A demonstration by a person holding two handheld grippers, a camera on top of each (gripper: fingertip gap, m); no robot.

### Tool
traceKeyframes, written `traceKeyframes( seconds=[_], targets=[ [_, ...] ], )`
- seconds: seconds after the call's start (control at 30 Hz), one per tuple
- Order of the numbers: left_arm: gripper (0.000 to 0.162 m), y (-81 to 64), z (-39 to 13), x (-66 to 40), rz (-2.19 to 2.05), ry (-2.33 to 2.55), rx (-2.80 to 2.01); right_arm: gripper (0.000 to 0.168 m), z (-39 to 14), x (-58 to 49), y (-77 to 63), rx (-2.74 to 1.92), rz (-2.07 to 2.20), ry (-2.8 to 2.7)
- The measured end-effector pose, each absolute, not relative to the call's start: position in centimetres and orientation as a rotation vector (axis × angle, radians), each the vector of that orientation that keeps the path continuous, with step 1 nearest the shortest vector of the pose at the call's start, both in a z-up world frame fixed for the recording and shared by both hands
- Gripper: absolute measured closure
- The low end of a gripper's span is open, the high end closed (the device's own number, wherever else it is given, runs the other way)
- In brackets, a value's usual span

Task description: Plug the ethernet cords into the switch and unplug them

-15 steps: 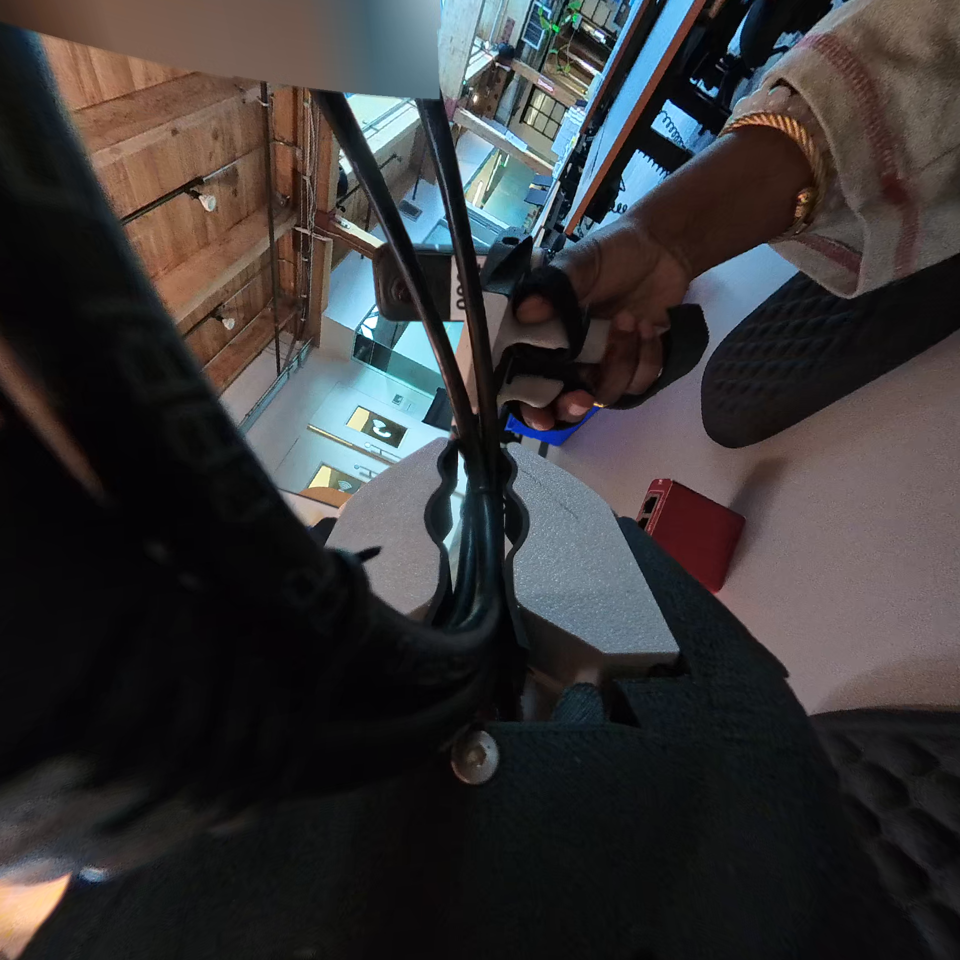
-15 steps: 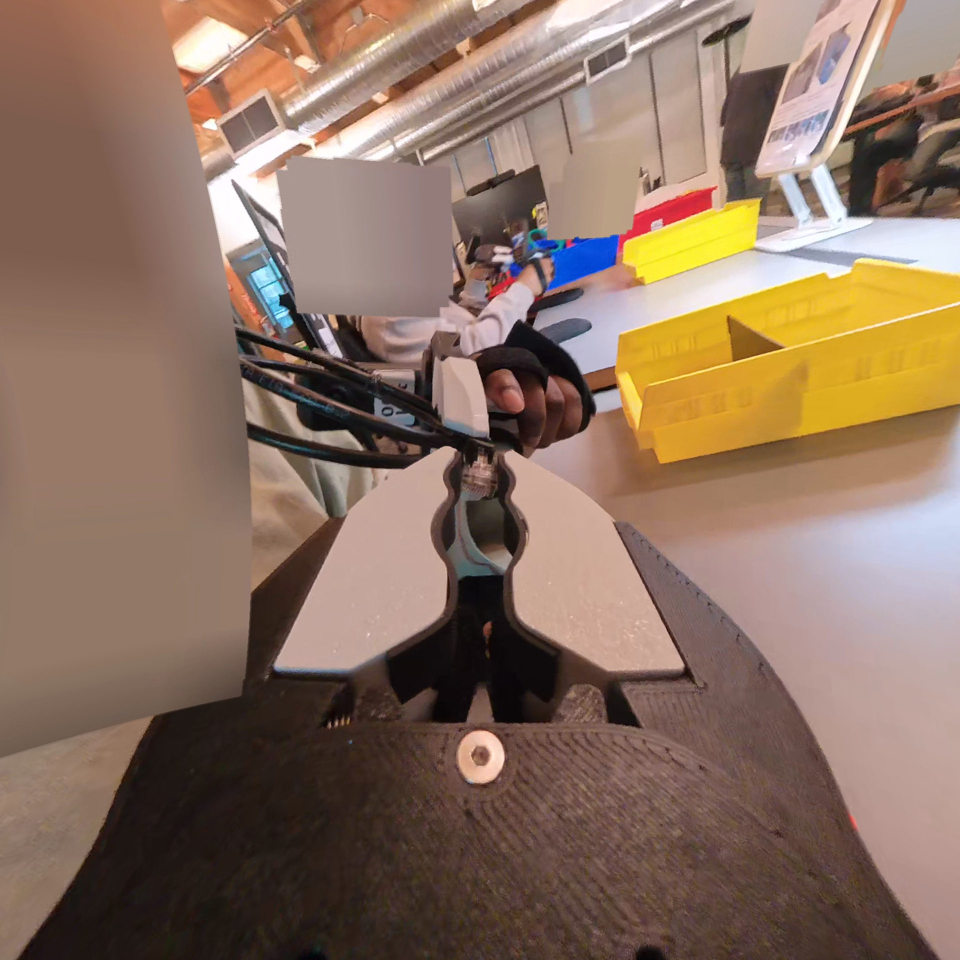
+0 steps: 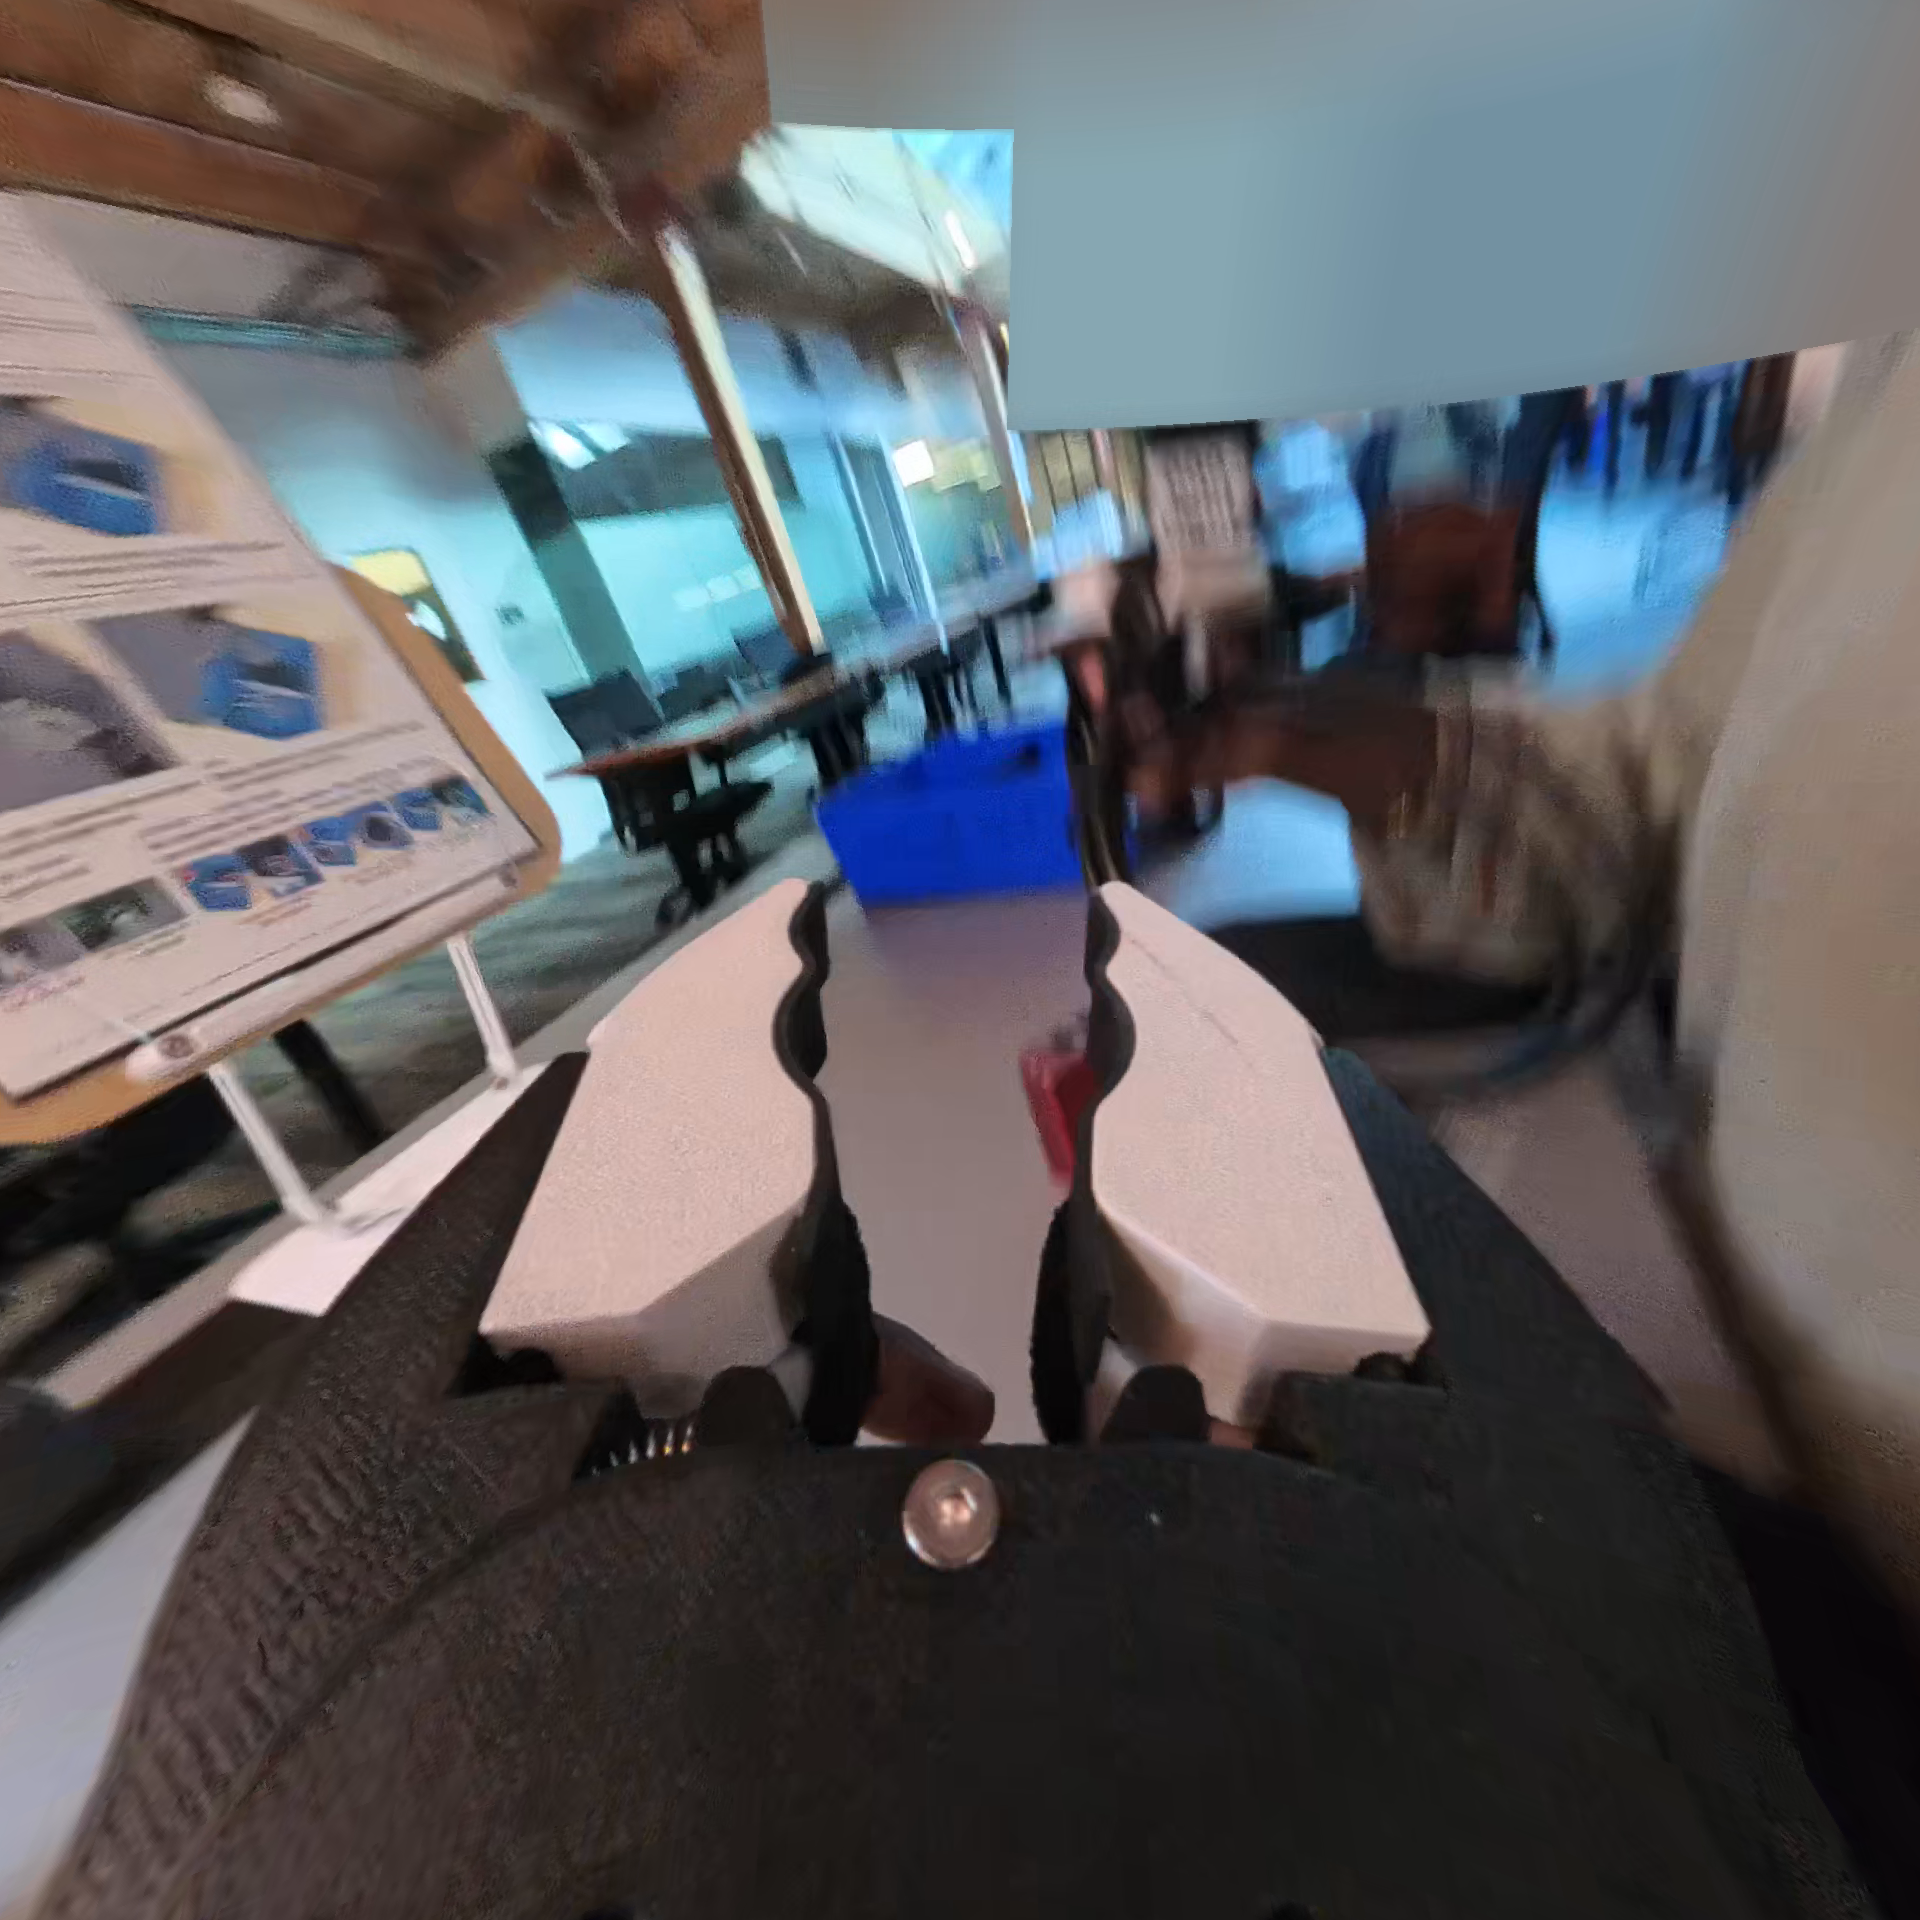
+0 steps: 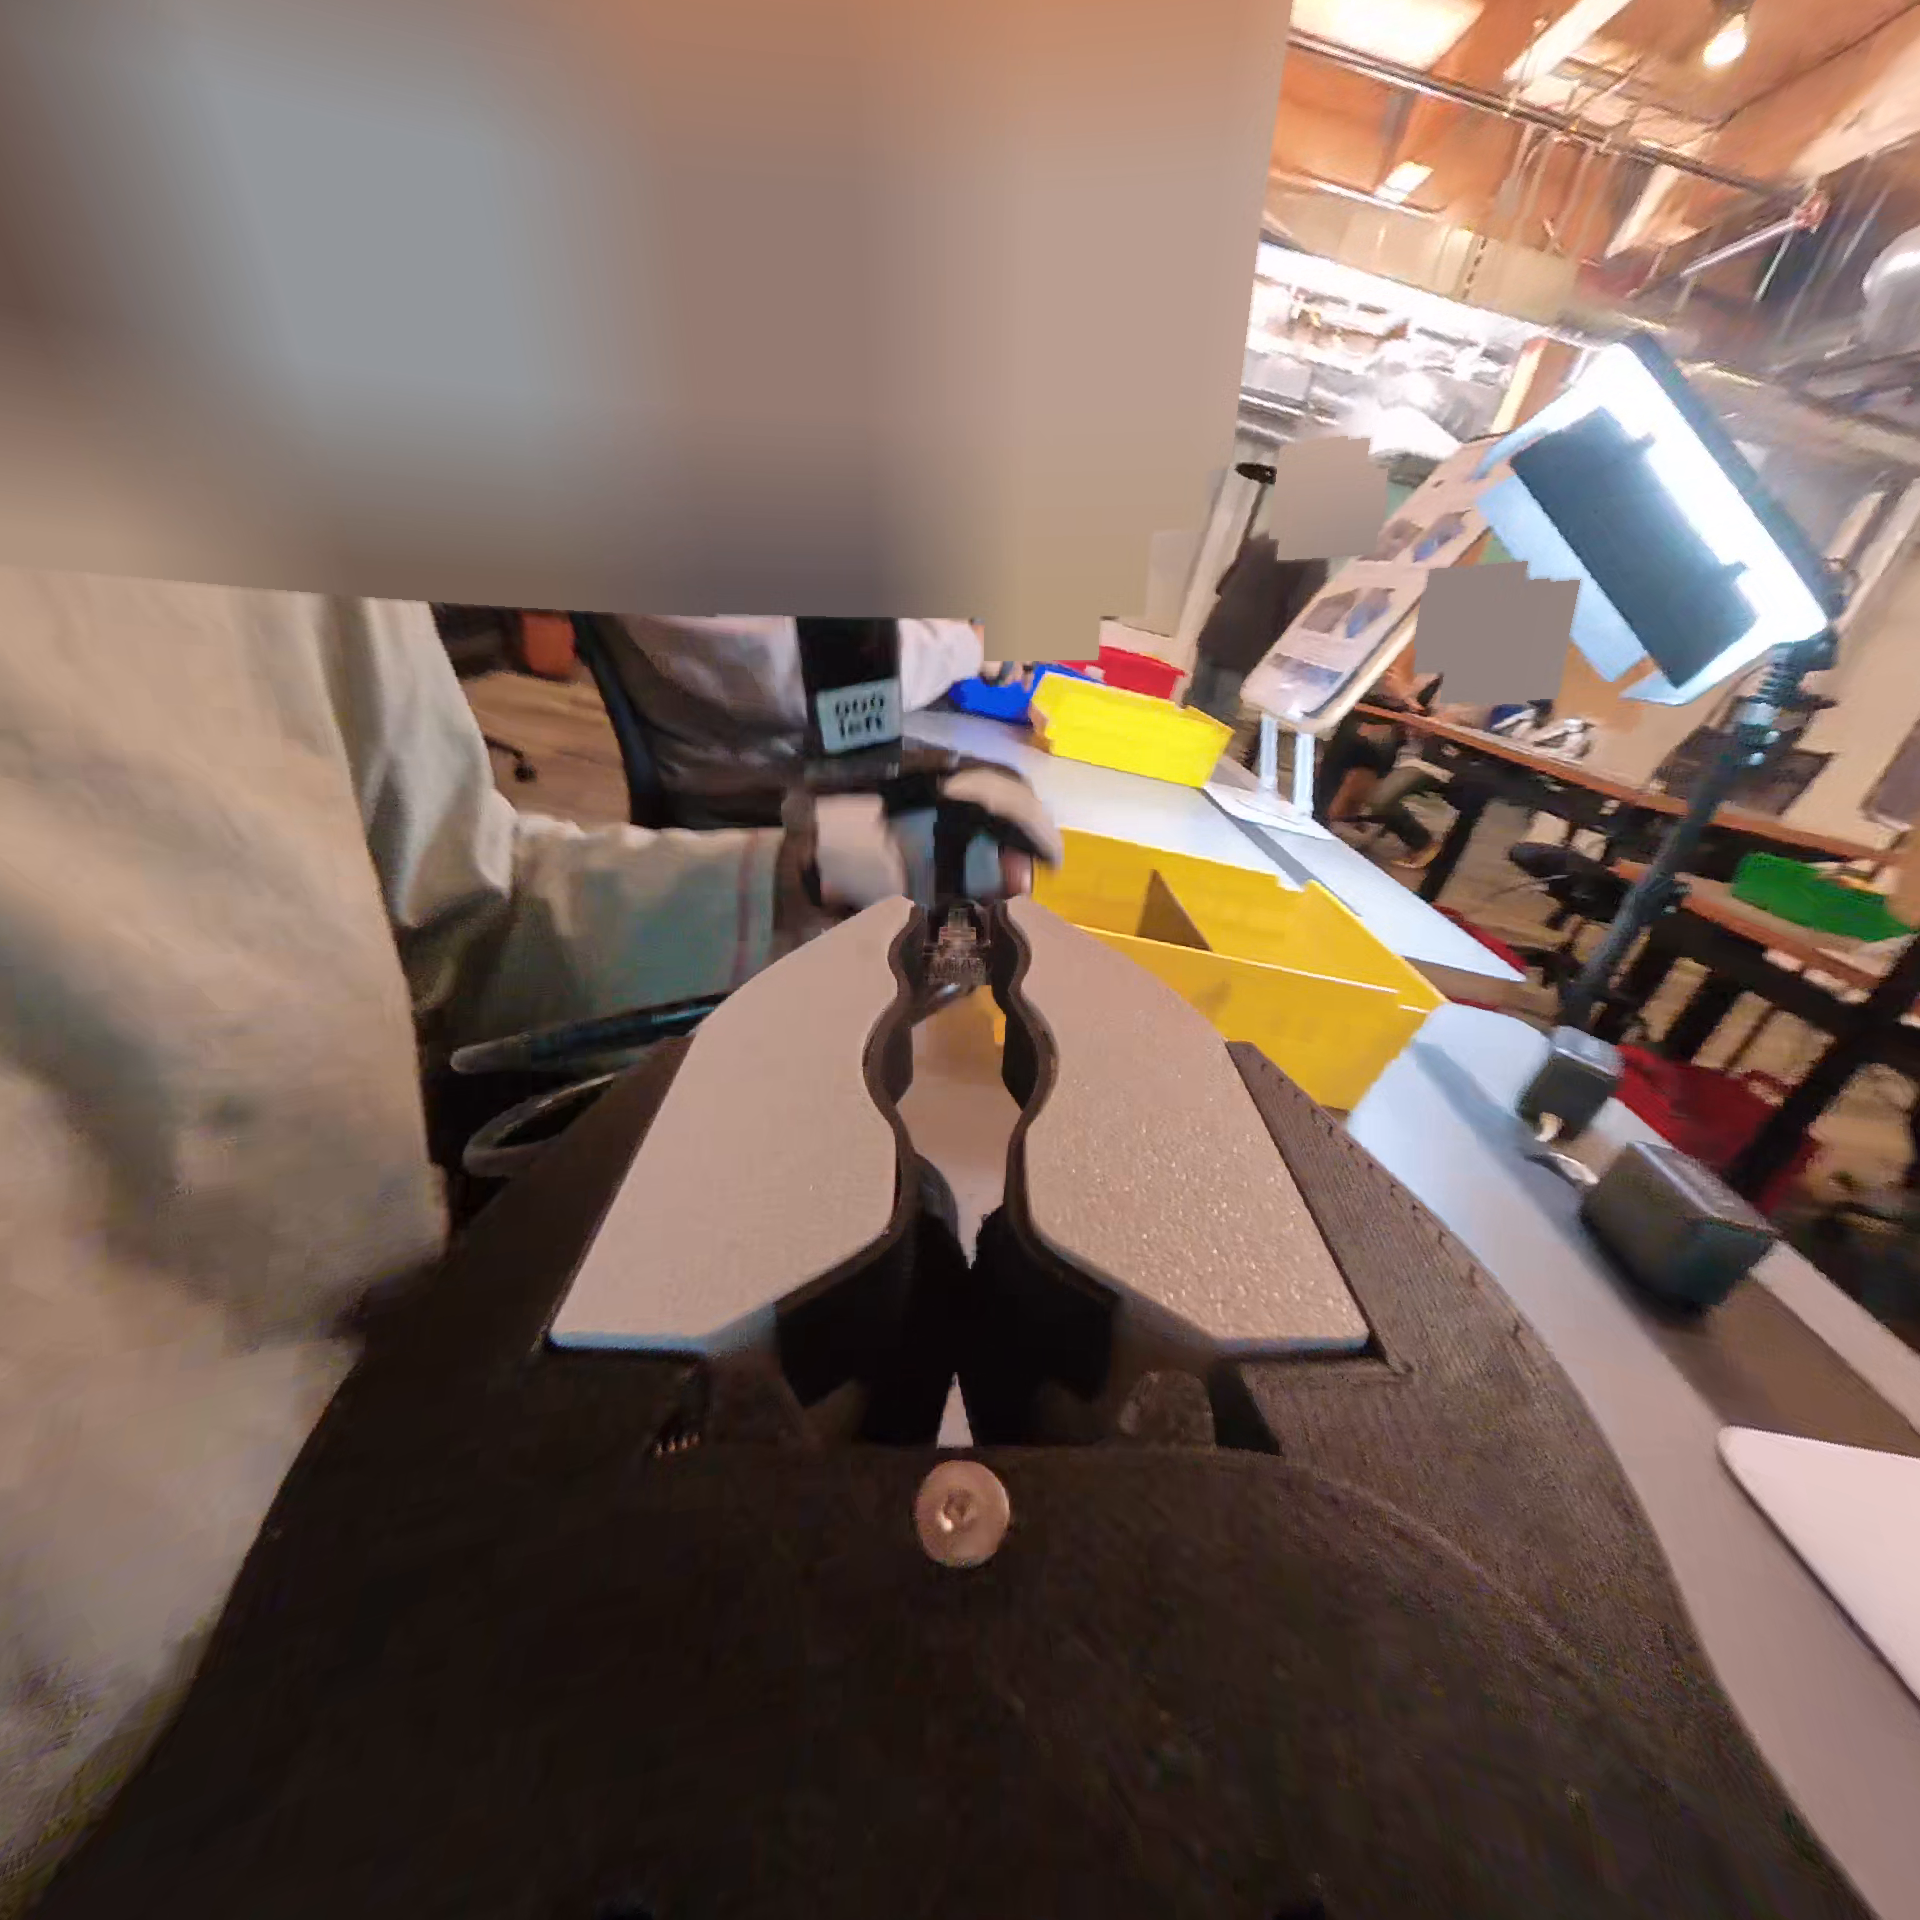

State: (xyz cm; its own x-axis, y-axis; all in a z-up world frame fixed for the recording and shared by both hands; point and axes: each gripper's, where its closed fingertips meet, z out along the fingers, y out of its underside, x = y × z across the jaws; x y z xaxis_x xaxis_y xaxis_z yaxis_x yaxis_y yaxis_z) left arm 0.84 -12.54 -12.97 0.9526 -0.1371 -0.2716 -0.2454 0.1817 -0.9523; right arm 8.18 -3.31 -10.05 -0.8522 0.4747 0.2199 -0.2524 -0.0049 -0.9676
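One plug (image 4: 956, 948) sits pinched in the right gripper (image 4: 958, 935); left gripper (image 3: 951, 940) spread, empty; next, bring it to the red switch (image 3: 1055, 1107) at 12 o'clock.

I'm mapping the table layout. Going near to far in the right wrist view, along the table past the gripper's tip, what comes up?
Right gripper shut on the ethernet plug → near yellow bin → clear sign stand → far yellow bin → red bin.
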Motion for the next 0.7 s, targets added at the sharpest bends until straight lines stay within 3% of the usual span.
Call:
traceKeyframes(
  seconds=[0.1,0.23,0.33,0.7],
  targets=[
    [0.117,-12.2,-9.2,1.9,-0.072,0.215,-1.369,0.156,-11.3,7.5,-3.9,-0.235,1.827,-1.804],
    [0.124,-7.0,-12.5,6.7,0.027,0.418,-1.670,0.156,-12.0,7.3,-5.4,-0.223,1.871,-1.785],
    [0.142,-5.7,-13.6,7.5,-0.094,0.390,-1.718,0.156,-12.0,7.8,-5.9,-0.214,1.955,-1.739],
    [0.149,-5.7,-14.9,8.1,-0.063,0.495,-1.703,0.156,-12.4,8.5,-6.2,-0.196,2.072,-1.698]
  ],
)
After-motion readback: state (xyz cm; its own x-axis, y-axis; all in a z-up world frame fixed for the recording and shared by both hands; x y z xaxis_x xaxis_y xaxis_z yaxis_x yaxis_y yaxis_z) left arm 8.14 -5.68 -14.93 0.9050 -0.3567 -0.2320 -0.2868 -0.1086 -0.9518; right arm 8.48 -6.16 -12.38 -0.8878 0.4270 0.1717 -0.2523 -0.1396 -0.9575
